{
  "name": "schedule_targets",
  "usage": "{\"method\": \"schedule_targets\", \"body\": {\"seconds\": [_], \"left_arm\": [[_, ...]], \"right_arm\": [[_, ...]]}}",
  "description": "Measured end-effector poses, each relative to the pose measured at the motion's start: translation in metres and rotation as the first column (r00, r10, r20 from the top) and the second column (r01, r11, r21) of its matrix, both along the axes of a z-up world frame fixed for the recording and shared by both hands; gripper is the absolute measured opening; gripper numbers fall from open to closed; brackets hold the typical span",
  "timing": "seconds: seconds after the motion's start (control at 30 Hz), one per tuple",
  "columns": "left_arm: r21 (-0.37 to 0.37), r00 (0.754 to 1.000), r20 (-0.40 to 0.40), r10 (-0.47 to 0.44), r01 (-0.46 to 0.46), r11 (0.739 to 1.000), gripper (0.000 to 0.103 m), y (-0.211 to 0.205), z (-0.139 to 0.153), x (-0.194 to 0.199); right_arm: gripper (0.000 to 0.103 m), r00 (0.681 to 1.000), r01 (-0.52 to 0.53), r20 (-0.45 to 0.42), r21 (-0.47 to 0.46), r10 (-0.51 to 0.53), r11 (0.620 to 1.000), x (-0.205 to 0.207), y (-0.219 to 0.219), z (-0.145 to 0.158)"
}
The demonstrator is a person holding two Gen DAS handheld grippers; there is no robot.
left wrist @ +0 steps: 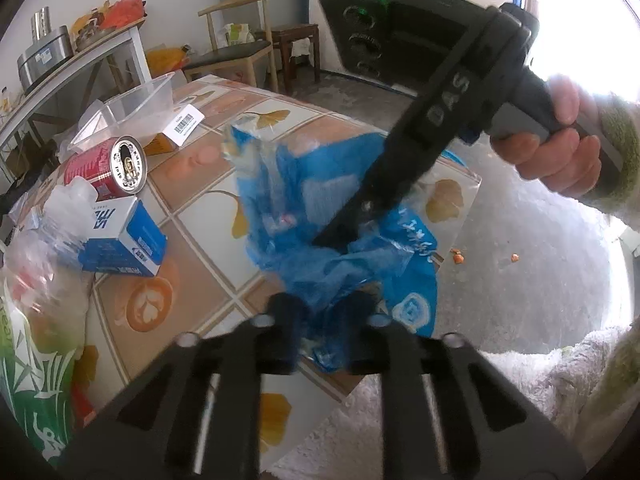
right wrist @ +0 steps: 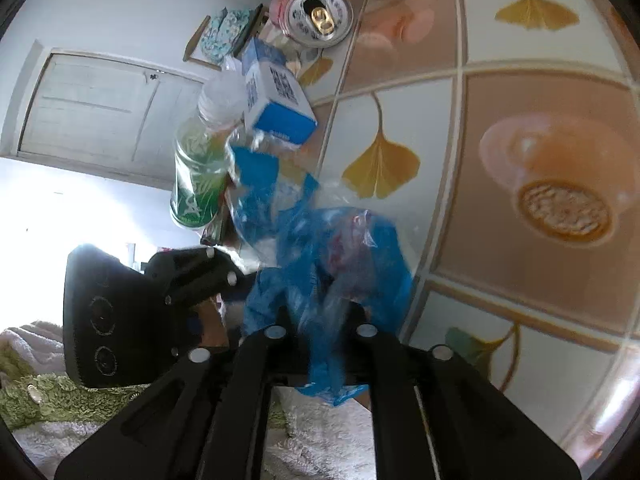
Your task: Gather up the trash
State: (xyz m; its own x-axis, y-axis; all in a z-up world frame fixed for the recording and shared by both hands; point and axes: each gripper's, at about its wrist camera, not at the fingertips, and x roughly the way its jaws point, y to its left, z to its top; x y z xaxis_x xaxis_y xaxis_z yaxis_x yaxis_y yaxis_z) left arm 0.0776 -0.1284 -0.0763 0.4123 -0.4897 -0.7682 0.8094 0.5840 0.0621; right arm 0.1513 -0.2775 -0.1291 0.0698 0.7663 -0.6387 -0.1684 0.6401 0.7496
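The blue plastic bag (left wrist: 320,216) hung crumpled over the counter (left wrist: 200,208) edge, pinched at two spots: the left hand-held gripper (left wrist: 324,312) was nearly closed on its lower fold, the right hand-held gripper (right wrist: 320,320) clamped on the upper bunch. To do it well, I'd have pulled the mouth apart gently, holding firm, before fetching the red can (left wrist: 108,168) and blue box (left wrist: 124,244) nearby
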Motion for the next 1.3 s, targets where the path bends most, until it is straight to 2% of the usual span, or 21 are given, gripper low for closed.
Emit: {"method": "schedule_targets", "body": {"seconds": [0.07, 0.13, 0.23, 0.3, 0.4, 0.53, 0.57, 0.67, 0.8, 0.83, 0.93, 1.0, 1.07, 1.2, 1.3], "left_arm": [[-0.007, 1.000, -0.011, 0.013, -0.013, 1.000, 0.006, 0.002, 0.000, 0.002], [-0.029, 0.999, -0.039, 0.031, -0.032, 0.999, 0.005, 0.006, 0.001, 0.006], [-0.042, 0.997, -0.059, 0.045, -0.048, 0.998, 0.004, 0.009, 0.003, 0.009], [-0.046, 0.996, -0.068, 0.052, -0.055, 0.997, 0.004, 0.010, 0.002, 0.009], [-0.051, 0.995, -0.083, 0.059, -0.063, 0.997, 0.004, 0.010, 0.002, 0.010], [-0.070, 0.990, -0.117, 0.074, -0.083, 0.994, 0.004, 0.011, 0.002, 0.014], [-0.078, 0.989, -0.127, 0.076, -0.086, 0.993, 0.004, 0.012, 0.002, 0.014], [-0.085, 0.988, -0.133, 0.074, -0.085, 0.993, 0.004, 0.011, 0.001, 0.012], [-0.089, 0.989, -0.129, 0.070, -0.082, 0.993, 0.004, 0.012, 0.001, 0.013], [-0.090, 0.989, -0.128, 0.069, -0.081, 0.993, 0.004, 0.012, 0.001, 0.013], [-0.094, 0.991, -0.120, 0.062, -0.073, 0.993, 0.004, 0.012, 0.001, 0.011], [-0.092, 0.992, -0.112, 0.056, -0.066, 0.994, 0.004, 0.011, 0.002, 0.010], [-0.093, 0.993, -0.109, 0.050, -0.060, 0.994, 0.004, 0.011, 0.002, 0.008], [-0.099, 0.993, -0.110, 0.045, -0.056, 0.994, 0.004, 0.011, 0.002, 0.009], [-0.102, 0.992, -0.113, 0.052, -0.064, 0.993, 0.004, 0.013, 0.001, 0.011]], "right_arm": [[0.038, 1.000, 0.010, 0.016, -0.018, -0.010, 1.000, 0.000, -0.007, 0.008], [0.046, 0.998, 0.037, 0.055, -0.047, -0.035, 0.998, 0.000, -0.019, 0.021], [0.050, 0.991, 0.081, 0.109, -0.083, -0.072, 0.993, 0.003, -0.037, 0.042], [0.050, 0.980, 0.113, 0.174, -0.117, -0.092, 0.987, 0.008, -0.044, 0.063], [0.052, 0.959, 0.139, 0.268, -0.158, -0.093, 0.978, 0.023, -0.037, 0.092], [0.062, 0.923, 0.198, 0.367, -0.194, -0.116, 0.961, 0.055, -0.027, 0.119], [0.066, 0.918, 0.217, 0.374, -0.192, -0.133, 0.957, 0.063, -0.026, 0.122], [0.066, 0.907, 0.313, 0.352, -0.201, -0.230, 0.928, 0.105, -0.023, 0.122], [0.066, 0.902, 0.412, 0.216, -0.178, -0.373, 0.894, 0.155, -0.027, 0.103], [0.064, 0.896, 0.436, 0.171, -0.168, -0.410, 0.884, 0.167, -0.029, 0.095], [0.053, 0.880, 0.475, 0.092, -0.155, -0.466, 0.866, 0.190, -0.031, 0.078], [0.041, 0.872, 0.488, 0.042, -0.148, -0.487, 0.860, 0.200, -0.030, 0.068], [0.019, 0.862, 0.502, 0.000, -0.137, -0.506, 0.854, 0.202, -0.030, 0.061], [0.007, 0.825, 0.560, -0.046, -0.068, -0.563, 0.826, 0.196, -0.038, 0.053], [0.005, 0.794, 0.604, -0.069, -0.012, -0.604, 0.797, 0.186, -0.047, 0.051]]}}
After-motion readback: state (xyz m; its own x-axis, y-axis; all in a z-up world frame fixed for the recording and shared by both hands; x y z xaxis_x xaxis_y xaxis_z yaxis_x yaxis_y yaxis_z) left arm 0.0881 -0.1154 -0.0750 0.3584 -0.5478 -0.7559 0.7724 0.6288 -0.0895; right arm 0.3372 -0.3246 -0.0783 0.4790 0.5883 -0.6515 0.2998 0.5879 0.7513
